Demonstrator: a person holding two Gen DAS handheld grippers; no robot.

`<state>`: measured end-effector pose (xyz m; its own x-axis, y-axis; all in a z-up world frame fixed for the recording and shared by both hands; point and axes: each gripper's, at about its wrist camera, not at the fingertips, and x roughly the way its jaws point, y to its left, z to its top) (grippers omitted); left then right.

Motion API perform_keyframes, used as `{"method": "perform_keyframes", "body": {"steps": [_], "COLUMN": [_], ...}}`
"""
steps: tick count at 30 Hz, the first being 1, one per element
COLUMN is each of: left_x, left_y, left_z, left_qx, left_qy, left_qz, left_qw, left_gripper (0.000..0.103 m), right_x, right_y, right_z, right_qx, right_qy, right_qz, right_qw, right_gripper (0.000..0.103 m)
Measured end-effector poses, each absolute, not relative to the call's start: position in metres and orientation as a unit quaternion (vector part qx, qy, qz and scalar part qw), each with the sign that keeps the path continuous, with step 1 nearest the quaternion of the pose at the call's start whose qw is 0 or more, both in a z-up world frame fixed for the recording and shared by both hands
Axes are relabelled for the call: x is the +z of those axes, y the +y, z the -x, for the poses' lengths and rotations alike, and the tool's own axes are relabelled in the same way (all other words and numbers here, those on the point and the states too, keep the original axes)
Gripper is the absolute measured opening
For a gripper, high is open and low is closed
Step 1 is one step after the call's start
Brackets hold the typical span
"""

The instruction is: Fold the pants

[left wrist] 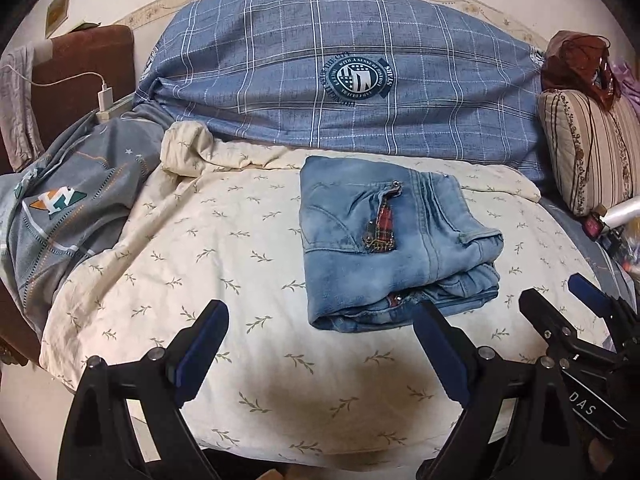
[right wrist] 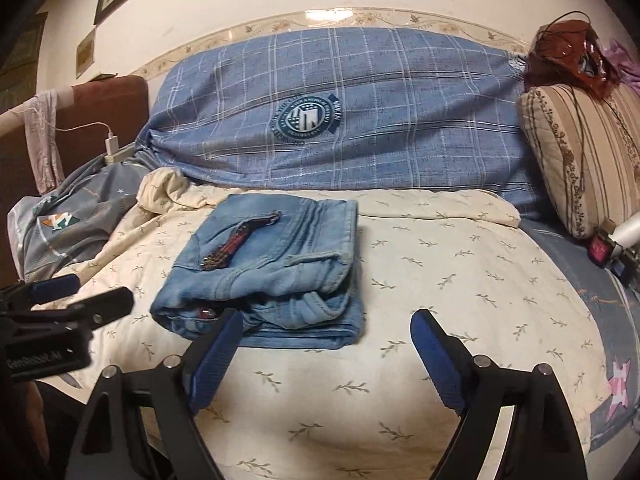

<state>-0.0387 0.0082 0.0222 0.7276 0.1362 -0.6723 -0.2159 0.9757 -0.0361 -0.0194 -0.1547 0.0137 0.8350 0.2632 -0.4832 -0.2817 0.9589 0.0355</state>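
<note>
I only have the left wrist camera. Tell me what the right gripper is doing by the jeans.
Observer: The right gripper is wide open with nothing between its fingers. It points at the near edge of the folded jeans, and its left finger overlaps that edge in the picture. I cannot tell if they touch.
Operator: Describe the bed to the right of the jeans, past what I can see.
Observer: The cream bedspread has nothing on it there. Beyond its right edge lies a blue sheet with a pink star patch near the front corner.
</note>
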Motion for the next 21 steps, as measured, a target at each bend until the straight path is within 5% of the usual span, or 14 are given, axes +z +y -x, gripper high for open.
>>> {"method": "perform_keyframes", "body": {"steps": [21], "left_x": [0.038], "left_y": [0.007], "left_z": [0.048], "left_qx": [0.057], "left_qy": [0.352], "left_qz": [0.077], "left_qw": [0.931], "left_gripper": [0.103], "right_x": [0.012], "right_y": [-0.144], "right_z": [0.016], "right_qx": [0.174], "right_qy": [0.308], "right_qz": [0.06], "right_qw": [0.933], "right_gripper": [0.088]}}
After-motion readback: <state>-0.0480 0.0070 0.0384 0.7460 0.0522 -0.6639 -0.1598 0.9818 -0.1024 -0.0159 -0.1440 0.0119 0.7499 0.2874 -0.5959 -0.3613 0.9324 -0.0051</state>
